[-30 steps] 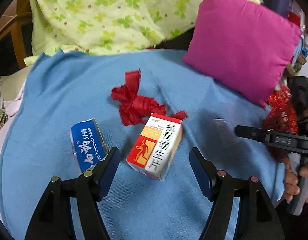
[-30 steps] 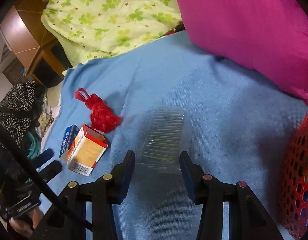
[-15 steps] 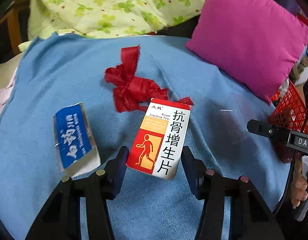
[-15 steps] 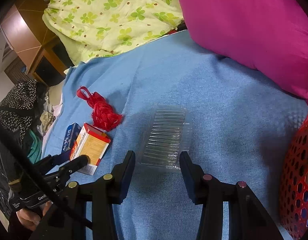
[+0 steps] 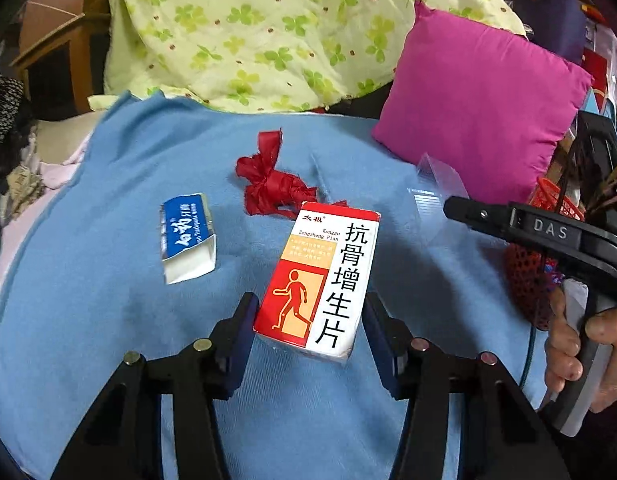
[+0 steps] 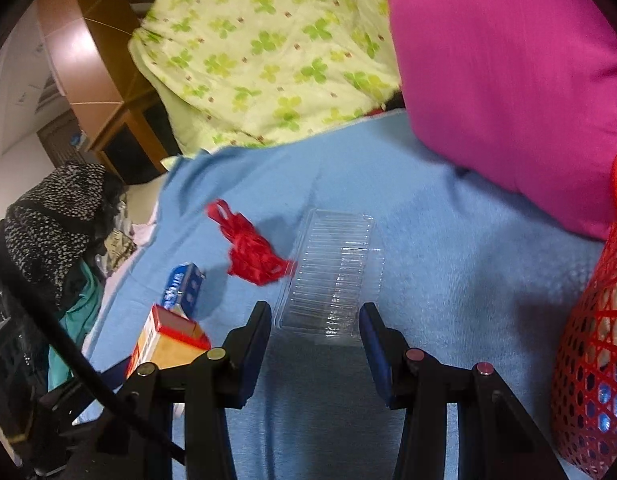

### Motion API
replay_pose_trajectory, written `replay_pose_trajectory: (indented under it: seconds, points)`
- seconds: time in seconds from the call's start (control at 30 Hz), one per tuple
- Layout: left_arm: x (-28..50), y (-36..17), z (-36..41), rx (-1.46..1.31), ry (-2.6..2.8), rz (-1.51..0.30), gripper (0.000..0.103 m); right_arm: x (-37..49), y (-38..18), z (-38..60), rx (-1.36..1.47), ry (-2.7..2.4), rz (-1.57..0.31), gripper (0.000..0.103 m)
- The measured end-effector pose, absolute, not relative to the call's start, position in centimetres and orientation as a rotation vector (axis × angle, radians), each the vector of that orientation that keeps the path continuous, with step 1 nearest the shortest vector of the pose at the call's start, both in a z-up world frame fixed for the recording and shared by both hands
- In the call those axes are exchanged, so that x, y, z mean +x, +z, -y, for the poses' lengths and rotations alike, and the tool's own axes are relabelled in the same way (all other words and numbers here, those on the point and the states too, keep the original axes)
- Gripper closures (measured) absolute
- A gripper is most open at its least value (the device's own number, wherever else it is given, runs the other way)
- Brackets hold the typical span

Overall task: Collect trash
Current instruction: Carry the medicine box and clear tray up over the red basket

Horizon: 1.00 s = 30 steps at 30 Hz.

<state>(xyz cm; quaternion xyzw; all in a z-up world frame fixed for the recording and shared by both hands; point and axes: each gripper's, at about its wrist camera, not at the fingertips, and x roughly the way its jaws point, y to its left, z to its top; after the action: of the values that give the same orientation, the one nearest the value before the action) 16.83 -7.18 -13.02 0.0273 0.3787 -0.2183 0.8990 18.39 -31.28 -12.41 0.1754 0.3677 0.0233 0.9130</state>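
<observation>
A red-and-white medicine box (image 5: 320, 280) sits between the pads of my left gripper (image 5: 310, 322), which is shut on it and holds it above the blue blanket (image 5: 108, 320). The box also shows in the right wrist view (image 6: 168, 340). My right gripper (image 6: 314, 326) is shut on the near end of a clear plastic tray (image 6: 332, 272) and holds it off the blanket. A blue toothpaste box (image 5: 186, 236) and a crumpled red ribbon (image 5: 274, 188) lie on the blanket.
A red mesh basket (image 6: 592, 360) stands at the right edge. A magenta cushion (image 5: 480, 100) and a green clover-print quilt (image 5: 248, 32) lie at the back. Clothes (image 6: 52, 224) are piled off the blanket's left edge.
My left gripper closed on the medicine box and lifted it. My right gripper moved onto the clear tray's near end, closed on it and raised it.
</observation>
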Motion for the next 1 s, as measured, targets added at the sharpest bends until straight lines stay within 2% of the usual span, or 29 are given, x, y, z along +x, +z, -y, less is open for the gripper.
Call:
replay_pose_trajectory:
  seconds: [0.57, 1.0]
  points:
    - [10.0, -5.4, 11.0, 0.219, -0.339, -0.595, 0.048, 9.6, -6.7, 32.2, 0.275, -0.007, -0.479, 0.054]
    - [8.6, -2.8, 14.4, 0.255, -0.360, -0.535, 0.048, 3.0, -4.3, 36.2, 0.355, -0.079, -0.300, 0.054]
